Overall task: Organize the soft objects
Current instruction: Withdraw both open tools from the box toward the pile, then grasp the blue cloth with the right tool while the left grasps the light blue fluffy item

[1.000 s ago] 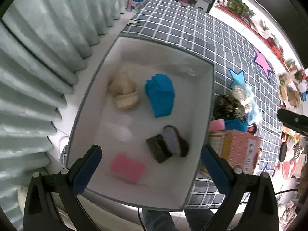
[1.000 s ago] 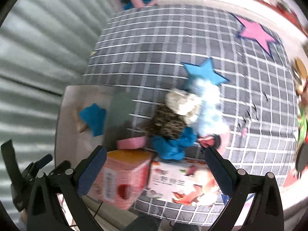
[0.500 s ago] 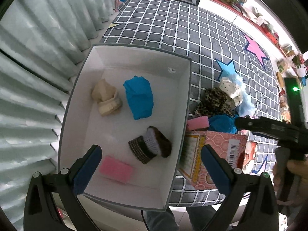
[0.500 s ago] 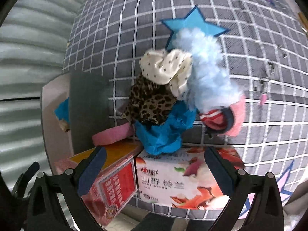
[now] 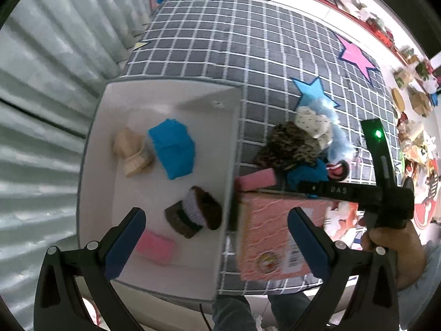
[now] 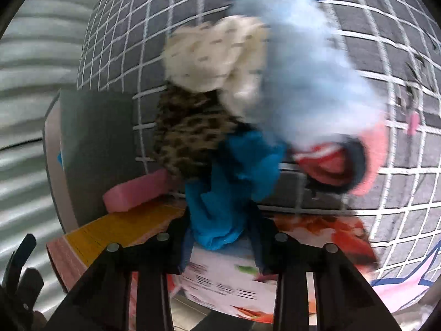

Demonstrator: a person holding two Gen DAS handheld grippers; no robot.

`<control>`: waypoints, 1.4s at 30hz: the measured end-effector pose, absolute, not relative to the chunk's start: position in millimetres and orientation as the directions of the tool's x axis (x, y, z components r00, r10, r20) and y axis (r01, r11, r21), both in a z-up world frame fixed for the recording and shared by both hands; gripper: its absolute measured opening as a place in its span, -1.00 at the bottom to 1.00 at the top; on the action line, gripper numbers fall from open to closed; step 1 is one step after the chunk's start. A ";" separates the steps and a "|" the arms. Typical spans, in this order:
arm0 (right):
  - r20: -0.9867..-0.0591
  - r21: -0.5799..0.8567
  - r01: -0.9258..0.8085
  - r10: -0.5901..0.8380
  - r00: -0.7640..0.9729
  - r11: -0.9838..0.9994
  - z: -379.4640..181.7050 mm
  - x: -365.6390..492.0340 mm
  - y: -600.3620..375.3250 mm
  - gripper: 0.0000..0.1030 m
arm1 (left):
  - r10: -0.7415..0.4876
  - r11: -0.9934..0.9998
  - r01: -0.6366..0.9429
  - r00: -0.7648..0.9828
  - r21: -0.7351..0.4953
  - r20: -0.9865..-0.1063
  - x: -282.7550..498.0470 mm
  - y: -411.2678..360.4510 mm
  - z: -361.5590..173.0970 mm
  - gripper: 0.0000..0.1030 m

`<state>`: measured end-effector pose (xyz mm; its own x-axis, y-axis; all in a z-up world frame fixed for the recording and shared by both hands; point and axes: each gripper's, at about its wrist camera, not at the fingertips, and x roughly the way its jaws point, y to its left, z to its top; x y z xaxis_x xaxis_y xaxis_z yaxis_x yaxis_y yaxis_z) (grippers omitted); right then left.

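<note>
A white box holds a folded blue cloth, a beige item, a brown and lilac sock roll and a pink sponge. My left gripper is open above the box's near right wall. Right of the box lies a pile: leopard-print cloth, cream dotted cloth, light blue fluffy item, red and pink sock, pink sponge. My right gripper is shut on the pile's blue cloth.
A pink carton stands against the box's right wall, with a white printed carton beside it. All rest on a grey checked cloth with star patches. Curtains hang at the left; shelves of clutter line the right.
My right gripper moved down into the pile and closed on the blue cloth. My left gripper drifted right, toward the box's right wall.
</note>
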<state>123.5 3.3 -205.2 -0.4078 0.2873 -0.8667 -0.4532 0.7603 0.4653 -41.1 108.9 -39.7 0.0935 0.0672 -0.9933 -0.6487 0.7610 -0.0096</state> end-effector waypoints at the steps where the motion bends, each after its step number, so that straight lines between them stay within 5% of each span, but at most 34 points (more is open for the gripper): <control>1: -0.867 0.465 -0.446 0.293 -0.402 0.765 -204.7 128.5 -3.3 -0.35 | 0.064 0.767 -0.642 0.095 -0.012 -0.993 -36.0 105.6 -40.1 0.99; 20: -0.938 0.335 -0.198 0.306 -0.163 0.921 -191.6 244.5 -197.9 -0.36 | -0.015 0.830 -0.556 0.030 -0.029 -0.999 114.6 53.6 -85.0 0.99; 22: -0.940 0.328 -0.175 0.303 -0.153 0.928 -191.5 248.4 -208.6 -0.20 | -0.013 0.840 -0.542 0.009 -0.015 -1.000 134.9 50.6 -97.7 0.99; 24: -0.948 0.311 -0.176 0.290 -0.135 0.934 -190.2 251.4 -222.9 0.60 | 0.000 0.855 -0.518 -0.020 0.010 -1.000 155.8 47.1 -113.0 0.99; 25: -0.951 0.302 -0.187 0.283 -0.122 0.935 -188.1 251.1 -226.1 0.66 | 0.003 0.860 -0.510 -0.033 0.019 -0.999 164.2 46.2 -120.1 0.99; 37: -0.970 0.235 -0.502 0.233 -0.067 0.833 -188.9 211.7 -173.8 0.67 | 0.041 0.886 -0.447 -0.191 0.124 -0.981 214.3 42.8 -194.2 0.99; 39: -0.970 0.235 -0.505 0.235 -0.064 0.831 -196.1 209.2 -163.2 1.00 | 0.060 0.884 -0.442 -0.214 0.151 -0.975 218.2 42.9 -202.9 0.99; 42: -0.978 0.199 -0.515 0.203 -0.050 0.834 -209.6 206.2 -149.1 1.00 | 0.061 0.886 -0.436 -0.230 0.159 -0.971 221.0 42.7 -213.7 0.99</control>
<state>206.2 -149.1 -209.6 -0.0501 0.2029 -0.9779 -0.5149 0.8337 0.1994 221.0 42.7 -213.7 -0.2298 0.0610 -0.9713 -0.4363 0.8857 0.1589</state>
